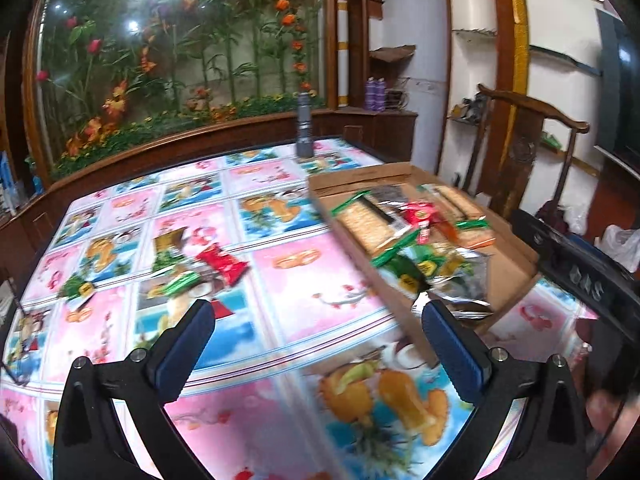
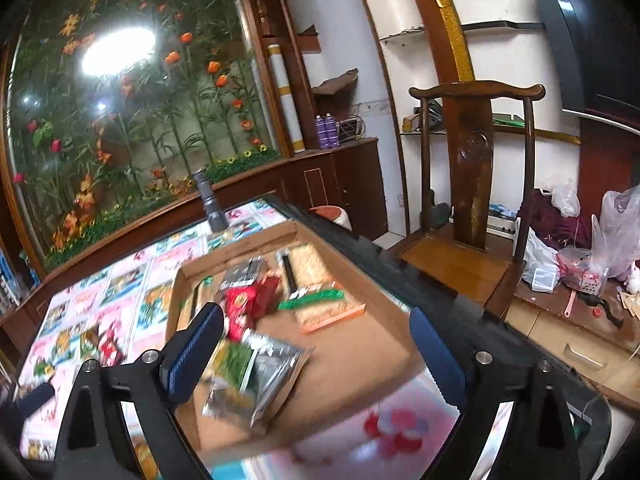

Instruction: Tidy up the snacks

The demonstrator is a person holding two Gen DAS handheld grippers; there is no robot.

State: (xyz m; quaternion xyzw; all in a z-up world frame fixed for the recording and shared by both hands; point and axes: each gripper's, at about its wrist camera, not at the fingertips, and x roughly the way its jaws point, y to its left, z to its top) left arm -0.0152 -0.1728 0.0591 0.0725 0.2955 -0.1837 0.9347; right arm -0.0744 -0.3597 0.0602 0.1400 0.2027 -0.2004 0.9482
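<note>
Both of your claws stand wide and empty: the left gripper [image 1: 318, 334] hangs over bare patterned tablecloth [image 1: 304, 280], and the right gripper [image 2: 316, 342] hangs over the near part of the cardboard tray [image 2: 360, 344], with nothing between the pads of either. The main risk lies on the left side of the table: the loose snacks, namely the red packet [image 1: 222, 262], the green-striped packet [image 1: 182, 283] and the small green packet [image 1: 78, 290], are thin, flat and glossy against the slick cloth, so a closing pinch may slide a packet away or catch only a crimped edge that slips out in transit. A second risk is the tray itself: the green and silver packets [image 2: 256, 376] sit at its near end, partly over its near edge in the left view, and a careless drop or a brush from a finger could push them out. The loose packets lie ahead of and to the left of the left gripper, apart from it; the tray's contents lie directly ahead of and below the right gripper.
</note>
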